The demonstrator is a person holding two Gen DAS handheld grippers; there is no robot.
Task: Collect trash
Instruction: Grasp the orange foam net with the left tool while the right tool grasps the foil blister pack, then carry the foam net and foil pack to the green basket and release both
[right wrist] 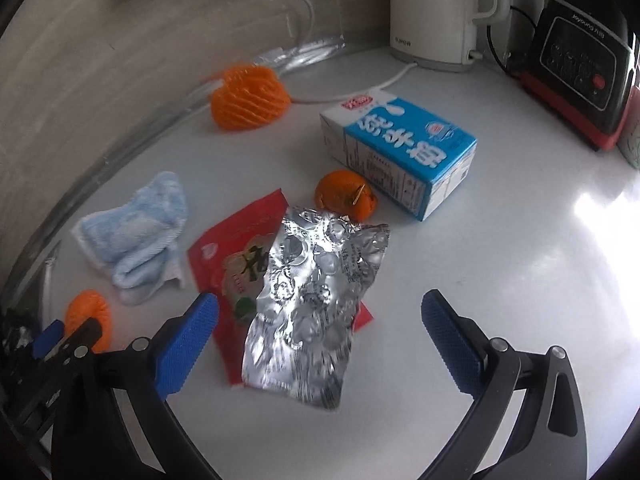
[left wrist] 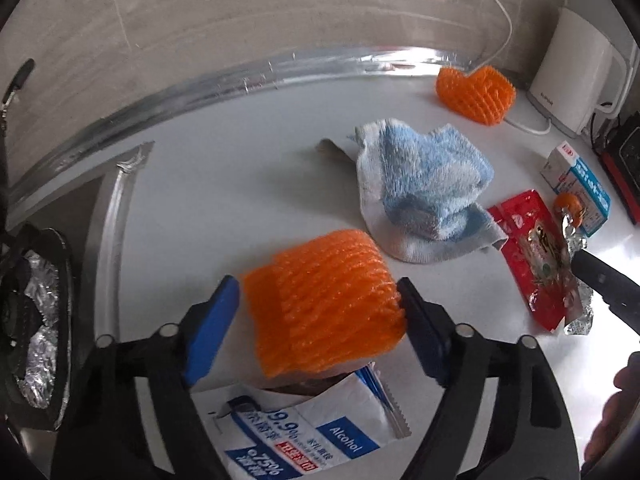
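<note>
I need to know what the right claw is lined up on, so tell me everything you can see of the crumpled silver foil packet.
The silver foil packet is a flat, empty-looking pouch of shiny, heavily creased foil with faint printed text. It lies slanted on the white counter, overlapping the red snack wrapper, with its far edge close to the orange peel. The open right claw brackets its near end without touching it.
</note>
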